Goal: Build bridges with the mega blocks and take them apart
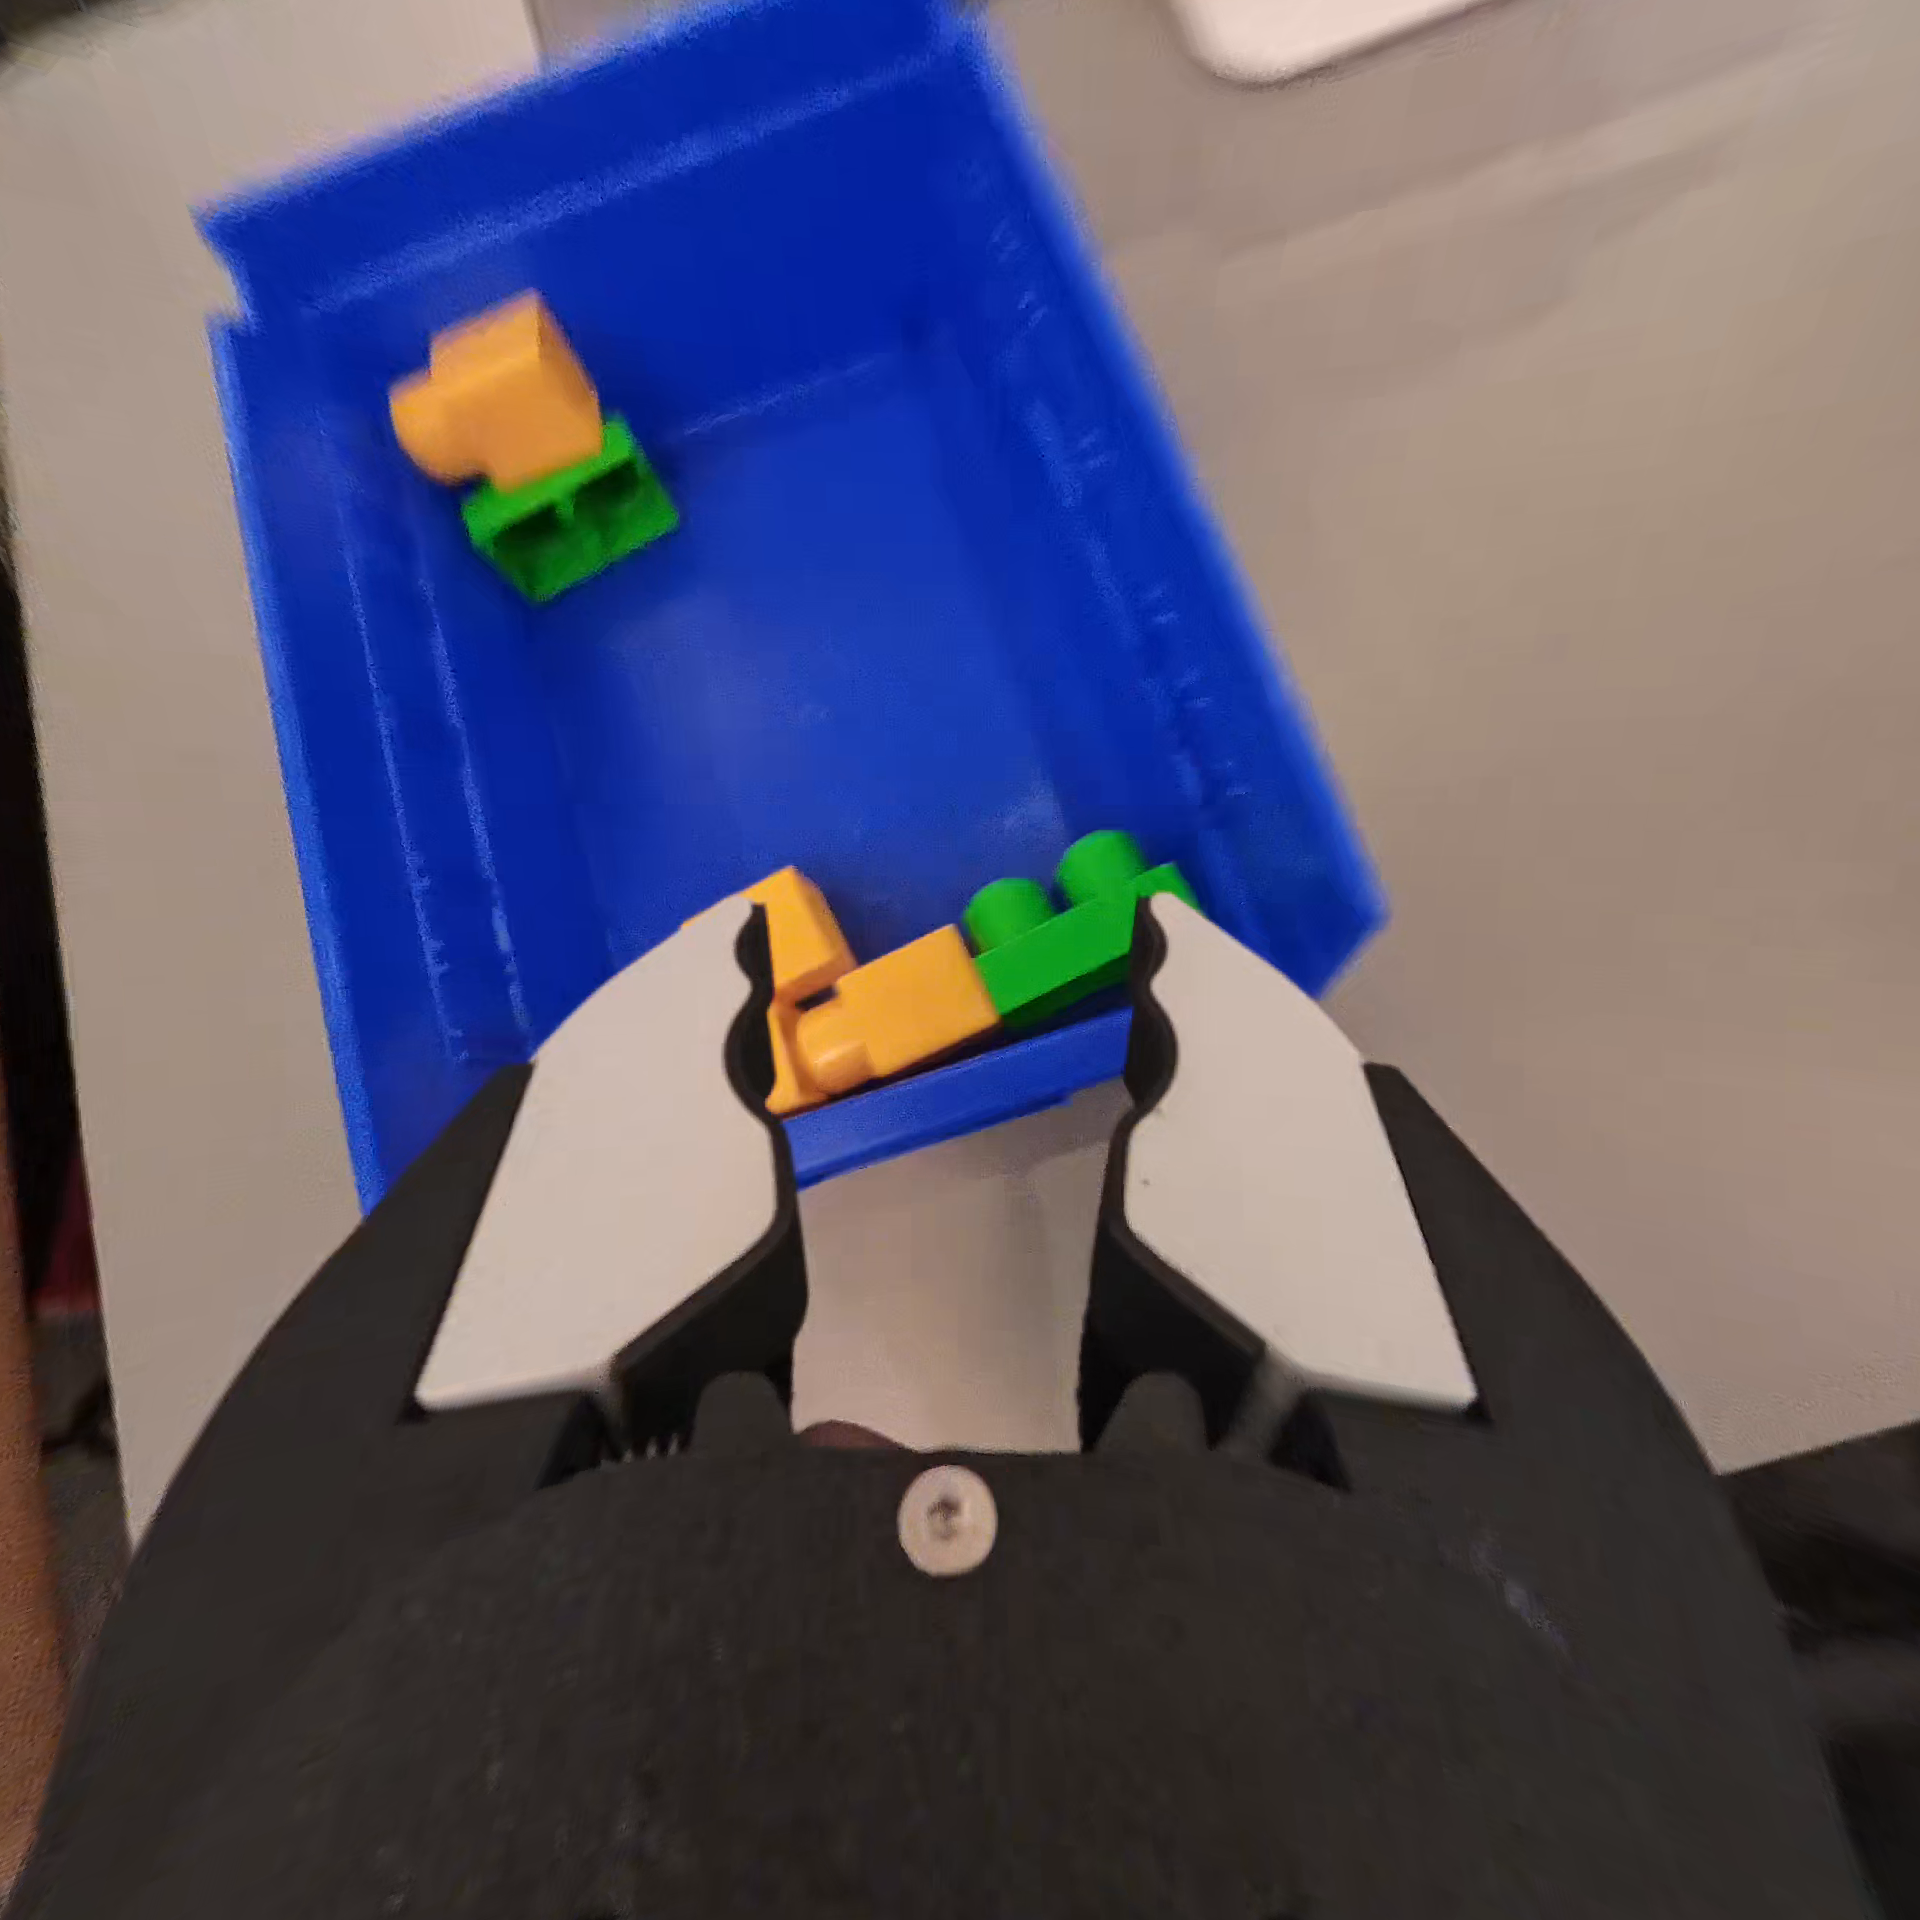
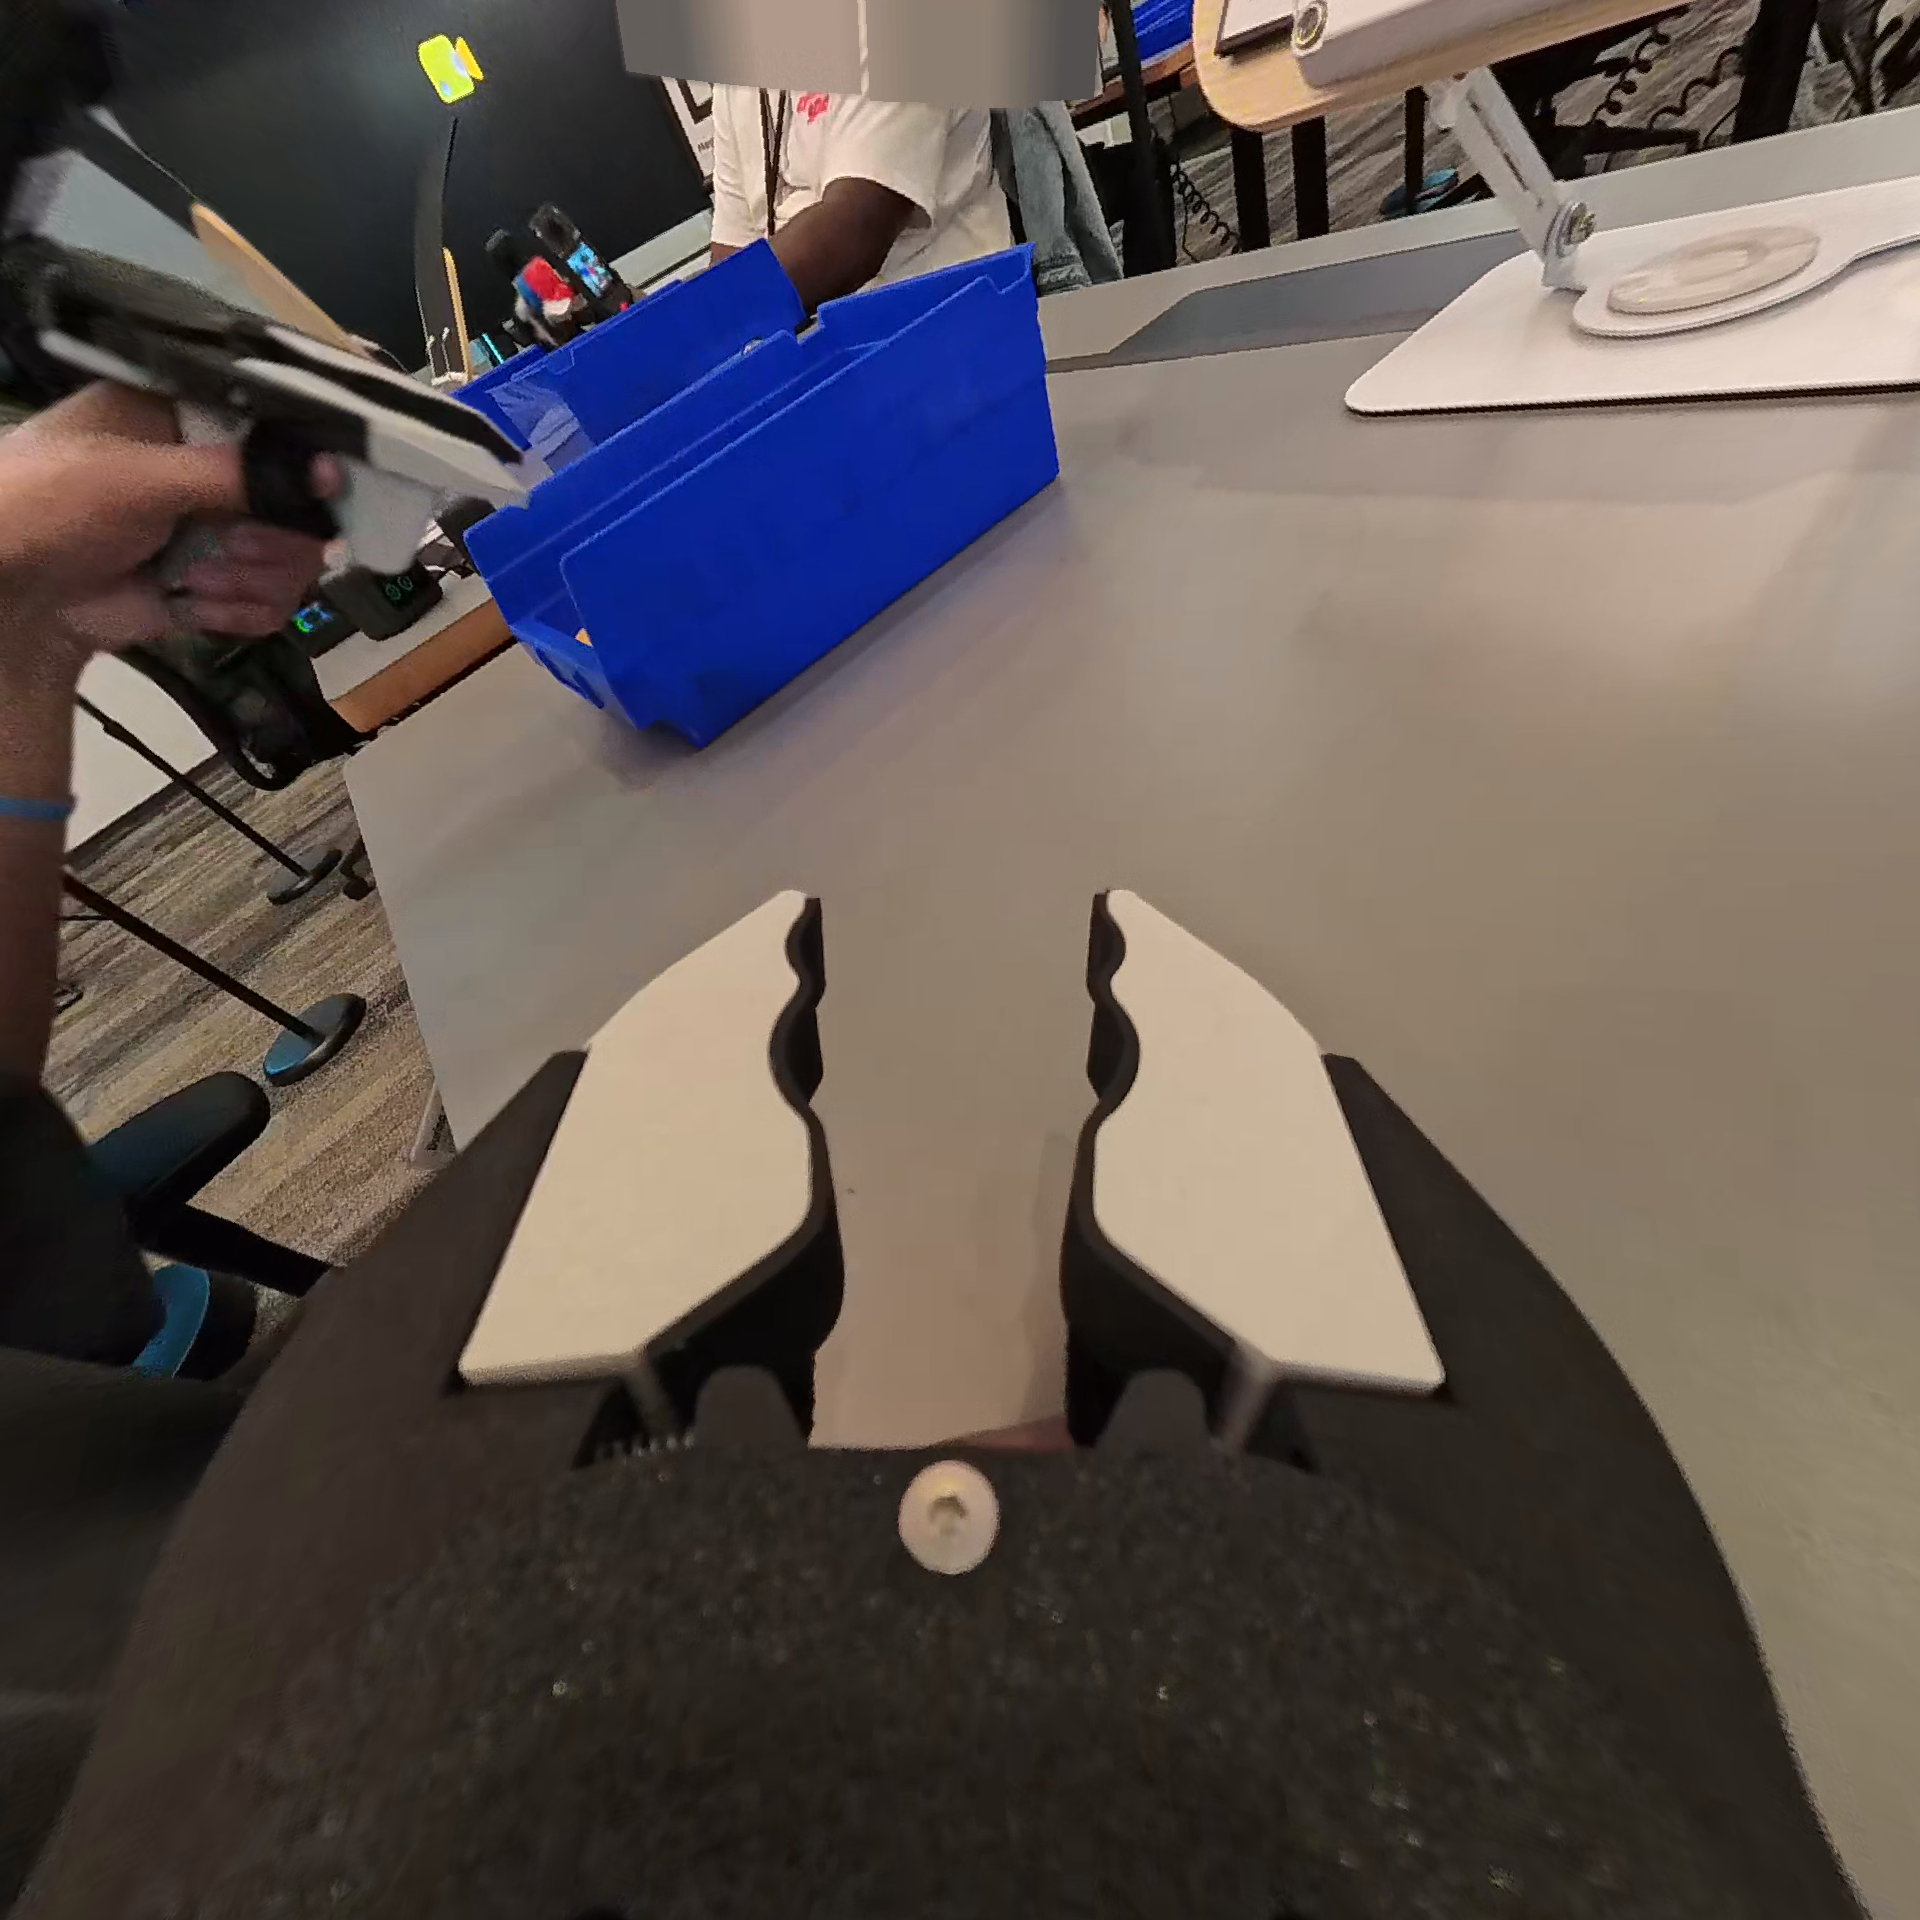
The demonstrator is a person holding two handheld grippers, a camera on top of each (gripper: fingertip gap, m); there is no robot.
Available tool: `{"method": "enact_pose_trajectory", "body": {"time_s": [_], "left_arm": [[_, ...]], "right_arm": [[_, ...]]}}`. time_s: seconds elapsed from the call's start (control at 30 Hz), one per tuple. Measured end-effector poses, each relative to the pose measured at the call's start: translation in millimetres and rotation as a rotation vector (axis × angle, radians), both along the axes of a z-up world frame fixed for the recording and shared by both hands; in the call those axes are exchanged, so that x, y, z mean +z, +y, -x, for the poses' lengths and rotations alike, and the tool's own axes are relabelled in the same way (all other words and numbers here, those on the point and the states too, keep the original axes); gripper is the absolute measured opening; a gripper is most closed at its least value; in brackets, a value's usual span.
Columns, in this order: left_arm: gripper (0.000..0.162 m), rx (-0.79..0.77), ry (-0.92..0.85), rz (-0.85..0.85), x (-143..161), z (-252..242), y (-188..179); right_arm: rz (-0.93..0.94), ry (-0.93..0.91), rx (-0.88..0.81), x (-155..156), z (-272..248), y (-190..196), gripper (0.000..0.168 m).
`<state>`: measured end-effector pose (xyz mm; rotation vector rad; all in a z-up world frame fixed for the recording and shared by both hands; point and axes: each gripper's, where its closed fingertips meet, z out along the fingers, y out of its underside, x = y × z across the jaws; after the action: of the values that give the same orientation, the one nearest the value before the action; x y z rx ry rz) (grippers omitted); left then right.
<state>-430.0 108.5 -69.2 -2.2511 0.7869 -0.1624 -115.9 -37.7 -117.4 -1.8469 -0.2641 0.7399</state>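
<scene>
Overhead, the left hand-held gripper (image 1: pixel 948 920) hangs released above the blue bin (image 1: pixel 727 260) on the grey counter (image 1: pixel 1558 727), where yellow and green mega blocks (image 1: pixel 977 977) lie. The right hand-held gripper (image 2: pixel 954 914) gapes empty over bare counter.

left over bin (image 1: pixel 790 208), right low, both see it

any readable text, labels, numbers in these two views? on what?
Nothing is legible.
Red print on the white shirt: too small and blurred to read.
Framed card in the far background: too small to read.
Blue bin and blocks: no writing shows.
</scene>
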Motion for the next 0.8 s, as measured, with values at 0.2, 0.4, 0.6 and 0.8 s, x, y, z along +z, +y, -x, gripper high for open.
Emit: {"method": "enact_pose_trajectory", "body": {"time_s": [0.2, 0.4, 0.6, 0.8], "left_arm": [[0.074, 0.209, 0.129, 0.346, -65.5, 38.6, 44.5], [0.077, 0.429, 0.244, 0.461, -87.6, 68.9, 49.5], [0.063, 0.44, 0.213, 0.566, -112.6, 60.0, 55.3], [0.065, 0.386, 0.218, 0.5, -99.4, 53.8, 61.5]], "right_arm": [[-0.002, -0.012, 0.009, -0.4, 1.9, -0.7, 0.047], [0.004, 0.005, 0.023, -0.2, 3.1, -2.2, 0.045], [0.008, 0.044, 0.036, 1.5, 2.1, -2.9, 0.044], [0.014, 0.057, 0.042, 1.6, 2.3, -4.3, 0.043]]}}
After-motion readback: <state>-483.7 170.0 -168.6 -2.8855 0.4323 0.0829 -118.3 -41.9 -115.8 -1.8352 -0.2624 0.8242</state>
